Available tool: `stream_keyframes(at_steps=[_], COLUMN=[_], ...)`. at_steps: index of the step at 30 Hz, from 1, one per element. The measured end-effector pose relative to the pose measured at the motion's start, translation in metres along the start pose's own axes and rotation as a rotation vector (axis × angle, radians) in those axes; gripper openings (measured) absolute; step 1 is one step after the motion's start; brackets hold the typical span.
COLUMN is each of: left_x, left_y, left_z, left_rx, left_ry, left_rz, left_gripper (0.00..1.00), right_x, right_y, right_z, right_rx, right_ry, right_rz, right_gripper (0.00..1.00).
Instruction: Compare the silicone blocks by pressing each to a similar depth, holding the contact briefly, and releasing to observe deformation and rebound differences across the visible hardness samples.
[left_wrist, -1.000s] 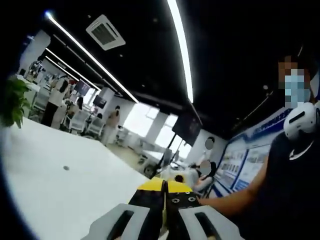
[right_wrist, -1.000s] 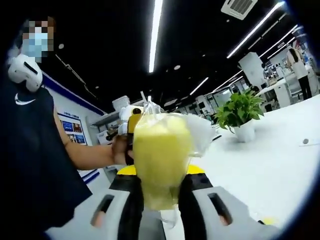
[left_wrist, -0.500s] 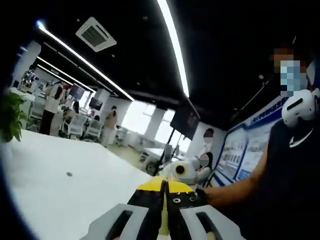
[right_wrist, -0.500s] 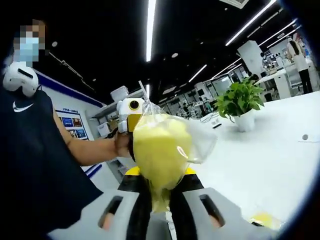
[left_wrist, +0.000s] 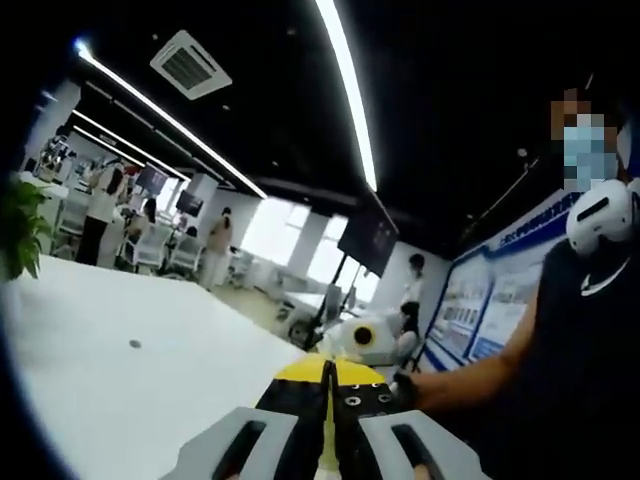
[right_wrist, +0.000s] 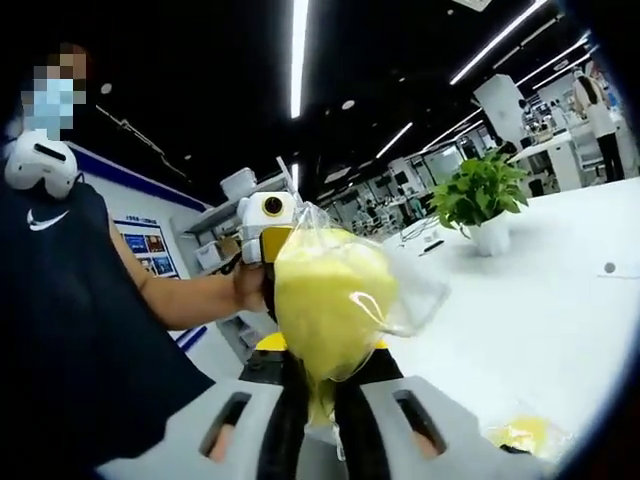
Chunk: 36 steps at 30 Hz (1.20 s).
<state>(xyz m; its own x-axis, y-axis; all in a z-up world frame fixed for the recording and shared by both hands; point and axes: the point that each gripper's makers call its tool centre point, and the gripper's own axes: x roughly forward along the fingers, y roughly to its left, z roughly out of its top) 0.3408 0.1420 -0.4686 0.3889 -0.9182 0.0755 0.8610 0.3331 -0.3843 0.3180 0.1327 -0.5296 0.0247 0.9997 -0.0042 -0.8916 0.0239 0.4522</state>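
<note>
Left gripper (left_wrist: 328, 420) fingers pressed together; right gripper (right_wrist: 318, 395) fingers clamped.

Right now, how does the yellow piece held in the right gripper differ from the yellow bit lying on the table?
The bagged yellow block is held up, clamped in the right gripper; the yellow piece on the table lies loose on the white table. The block looks bigger and puffed out, the table piece low and flat. Both are pale yellow.

Yellow bagged lump (right_wrist: 520, 435) cut by edge, possibly second sample.
</note>
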Motion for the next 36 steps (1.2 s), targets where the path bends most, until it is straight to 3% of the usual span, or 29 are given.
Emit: stream_keyframes(at_steps=[11, 14, 22, 36], left_x=[-0.005, -0.002, 0.0, 0.002], left_y=[0.003, 0.001, 0.009, 0.009], left_z=[-0.006, -0.003, 0.002, -0.006], left_rx=[-0.054, -0.019, -0.041, -0.075], left_ry=[0.026, 0.031, 0.032, 0.048], left_rz=[0.024, 0.025, 0.016, 0.007], left_gripper=[0.0, 0.0, 0.0, 0.0], right_x=[0.003, 0.003, 0.004, 0.0], right_y=[0.002, 0.0, -0.008, -0.007], right_z=[-0.006, -0.004, 0.003, -0.004], right_rx=[0.007, 0.006, -0.005, 0.015], right_ry=[0.011, -0.001, -0.003, 0.006], right_rz=[-0.017, -0.009, -0.006, -0.013], right_gripper=[0.03, 0.02, 0.02, 0.02])
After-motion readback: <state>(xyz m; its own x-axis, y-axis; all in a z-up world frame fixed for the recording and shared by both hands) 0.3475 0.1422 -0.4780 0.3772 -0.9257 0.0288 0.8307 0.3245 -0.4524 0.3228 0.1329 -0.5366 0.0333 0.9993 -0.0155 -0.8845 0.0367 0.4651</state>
